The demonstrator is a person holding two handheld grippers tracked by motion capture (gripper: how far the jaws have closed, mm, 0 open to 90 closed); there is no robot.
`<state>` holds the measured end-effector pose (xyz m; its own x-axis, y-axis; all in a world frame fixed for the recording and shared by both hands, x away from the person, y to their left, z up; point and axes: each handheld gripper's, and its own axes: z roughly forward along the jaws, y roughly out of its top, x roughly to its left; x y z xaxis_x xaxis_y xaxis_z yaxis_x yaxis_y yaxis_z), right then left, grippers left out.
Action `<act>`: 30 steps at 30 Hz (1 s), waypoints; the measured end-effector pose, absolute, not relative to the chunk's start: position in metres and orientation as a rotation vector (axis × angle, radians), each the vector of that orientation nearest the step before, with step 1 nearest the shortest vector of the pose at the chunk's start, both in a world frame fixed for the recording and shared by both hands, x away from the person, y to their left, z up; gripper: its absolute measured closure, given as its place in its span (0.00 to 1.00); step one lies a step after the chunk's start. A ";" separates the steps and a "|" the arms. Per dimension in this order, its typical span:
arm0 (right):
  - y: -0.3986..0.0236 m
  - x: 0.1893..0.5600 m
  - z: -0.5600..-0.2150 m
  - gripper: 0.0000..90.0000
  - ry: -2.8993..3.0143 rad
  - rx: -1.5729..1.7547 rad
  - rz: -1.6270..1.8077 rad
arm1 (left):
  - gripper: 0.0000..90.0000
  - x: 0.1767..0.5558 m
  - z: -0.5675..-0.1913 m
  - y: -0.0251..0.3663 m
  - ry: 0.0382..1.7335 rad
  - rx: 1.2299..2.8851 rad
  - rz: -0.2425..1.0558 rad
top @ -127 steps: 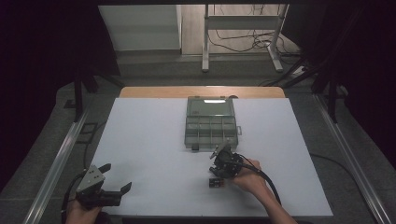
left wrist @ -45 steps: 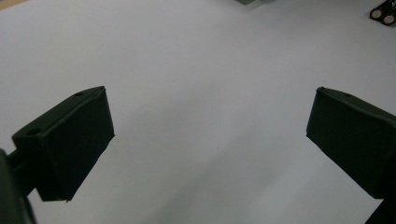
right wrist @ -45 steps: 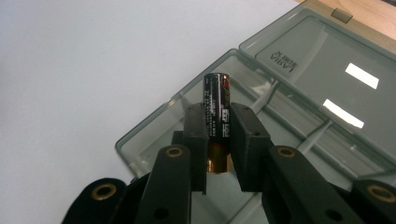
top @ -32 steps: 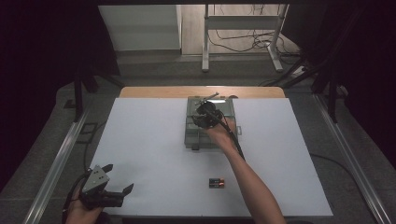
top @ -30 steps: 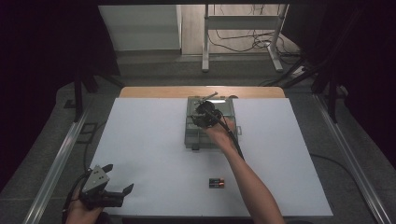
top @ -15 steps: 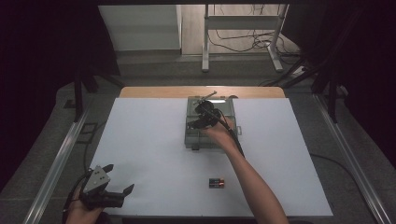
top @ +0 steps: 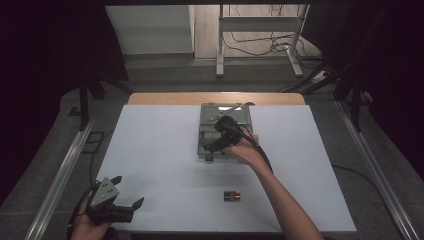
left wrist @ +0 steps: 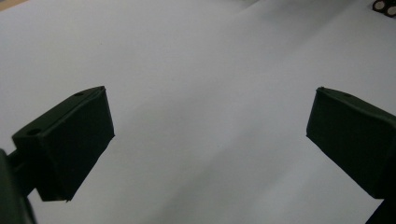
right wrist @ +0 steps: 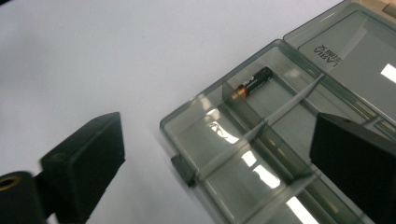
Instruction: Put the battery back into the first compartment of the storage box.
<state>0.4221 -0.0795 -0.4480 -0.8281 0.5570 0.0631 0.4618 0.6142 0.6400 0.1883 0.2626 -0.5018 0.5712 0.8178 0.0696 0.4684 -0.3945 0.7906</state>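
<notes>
— While the right gripper [top: 209, 150] hung over the near edge of the clear compartment box [right wrist: 261, 140], where was the battery?

— One AA battery [right wrist: 251, 83] lay loose in a narrow compartment along the box's outer wall, next to the hinge of the opened lid [right wrist: 355, 51]. It rested flat on the compartment floor, touching neither jaw. In the right gripper view it sat well beyond the tips.

— So the jaws had let go of it?

— Yes. They had just been opening and stood wide apart, with nothing pinched between them. One jaw hovered over the bare white table [top: 160, 150] beside the box; the other hung over the box's inner compartments.

— Anything else in that box?

— The nearer compartments looked empty, with only glare on the dividers. A small latch [right wrist: 181, 169] stuck out of the front wall.

— And further out?

— Two more batteries [top: 231, 195] lay side by side on the table, nearer the person and well apart from the box. The same pair peeked into the far corner of the left gripper view [left wrist: 385, 6].

— What about the left gripper [top: 127, 209]?

— It rested at the near left corner of the table in the person's hand, jaws spread wide and holding nothing, with white tabletop between them.
</notes>
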 end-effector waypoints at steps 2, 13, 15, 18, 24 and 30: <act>-0.083 0.416 -0.447 0.00 2.683 0.828 1.013 | 0.02 0.188 -0.502 0.263 1.025 2.053 0.593; -0.109 0.384 -0.452 0.00 2.656 0.796 0.976 | 0.02 0.188 -0.502 0.262 1.025 2.056 0.599; -0.112 0.380 -0.454 0.00 2.660 0.792 0.948 | 0.02 0.188 -0.502 0.261 1.023 2.058 0.600; -0.115 0.373 -0.454 0.00 2.665 0.800 0.897 | 0.02 0.188 -0.502 0.262 1.022 2.056 0.602; -0.123 0.359 -0.455 0.00 2.688 0.851 0.876 | 0.02 0.187 -0.501 0.262 1.020 2.054 0.602; -0.130 0.344 -0.456 0.08 2.706 0.909 0.830 | 0.02 0.187 -0.501 0.261 1.018 2.059 0.605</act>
